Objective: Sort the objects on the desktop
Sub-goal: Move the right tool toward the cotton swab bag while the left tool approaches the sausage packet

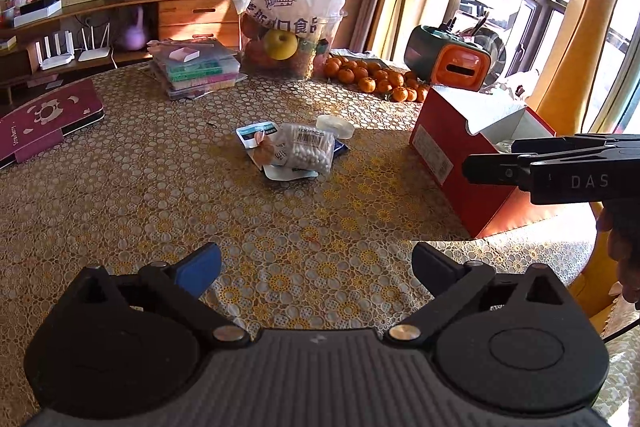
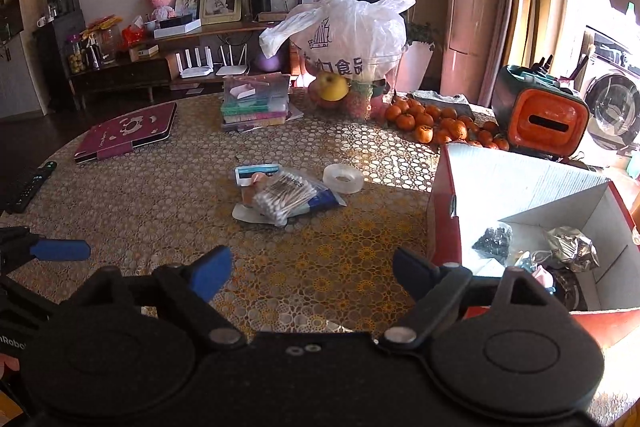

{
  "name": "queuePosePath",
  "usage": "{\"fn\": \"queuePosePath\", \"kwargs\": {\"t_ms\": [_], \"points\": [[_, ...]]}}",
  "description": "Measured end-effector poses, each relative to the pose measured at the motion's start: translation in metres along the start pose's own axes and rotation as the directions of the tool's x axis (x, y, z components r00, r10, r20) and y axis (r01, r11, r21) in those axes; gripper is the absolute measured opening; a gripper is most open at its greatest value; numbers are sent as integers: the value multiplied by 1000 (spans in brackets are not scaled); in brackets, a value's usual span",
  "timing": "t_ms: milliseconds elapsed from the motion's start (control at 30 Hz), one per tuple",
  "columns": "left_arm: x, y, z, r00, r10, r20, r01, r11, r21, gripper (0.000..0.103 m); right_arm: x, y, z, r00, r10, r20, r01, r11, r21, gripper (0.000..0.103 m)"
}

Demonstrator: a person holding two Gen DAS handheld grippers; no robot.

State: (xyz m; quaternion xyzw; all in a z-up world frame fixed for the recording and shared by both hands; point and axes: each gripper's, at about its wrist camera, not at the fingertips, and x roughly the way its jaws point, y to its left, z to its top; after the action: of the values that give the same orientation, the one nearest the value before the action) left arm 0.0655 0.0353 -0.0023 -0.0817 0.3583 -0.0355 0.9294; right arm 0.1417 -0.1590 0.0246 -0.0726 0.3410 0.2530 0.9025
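On the round worktop [image 1: 140, 195] with its yellow-and-brown floral lace cover, one small heap of loose things lies near the middle: one clear bag of white cotton swabs [image 1: 307, 149] printed "100PCS", resting on top of a few flat packets, among them one white-and-teal card packet [image 1: 256, 131] and one dark blue sachet [image 2: 326, 198]. One roll of clear adhesive tape [image 2: 343, 178] lies flat just beside the heap, toward the box. One red cardboard box with a white inside [image 2: 520, 187] stands open at the right edge of the worktop; the right wrist view shows one dark crumpled bag [image 2: 493, 241] and one silvery foil wrapper [image 2: 576, 247] lying in it, with other small pieces too hidden to tell.

Both grippers hang over the near side of the worktop, apart from the heap. The left gripper [image 1: 316, 267] has its blue-padded jaws spread wide and empty; the right gripper [image 2: 312, 273] is likewise wide and holds nothing. Its side, seen from the left, reads "DAS".

Farther back stand one stack of books [image 1: 196, 69], one maroon tablet case [image 1: 44, 123], one clear bowl of fruit [image 2: 352, 95] under a white plastic bag with Chinese print, a pile of mandarins [image 2: 440, 127] numbering more than a dozen, and one green-and-orange container [image 2: 540, 115]. One black remote control [image 2: 30, 187] lies at the left edge.
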Motion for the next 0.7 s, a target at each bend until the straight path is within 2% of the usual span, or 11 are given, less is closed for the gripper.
{"fn": "queuePosePath", "kwargs": {"t_ms": [167, 233, 433, 700], "points": [[7, 14, 0, 1000, 0, 17, 0, 1000, -15, 103, 11, 11, 4, 1000, 21, 6, -21, 1000, -19, 95], [10, 19, 0, 1000, 5, 21, -5, 1000, -21, 103, 14, 15, 6, 1000, 24, 12, -23, 999, -27, 101], [28, 34, 3, 1000, 1, 12, -1, 999, -36, 103, 34, 22, 15, 999, 47, 16, -47, 999, -9, 102], [58, 45, 13, 1000, 7, 5, -7, 1000, 9, 103, 66, 30, 27, 999, 38, 2, -38, 999, -13, 102]]}}
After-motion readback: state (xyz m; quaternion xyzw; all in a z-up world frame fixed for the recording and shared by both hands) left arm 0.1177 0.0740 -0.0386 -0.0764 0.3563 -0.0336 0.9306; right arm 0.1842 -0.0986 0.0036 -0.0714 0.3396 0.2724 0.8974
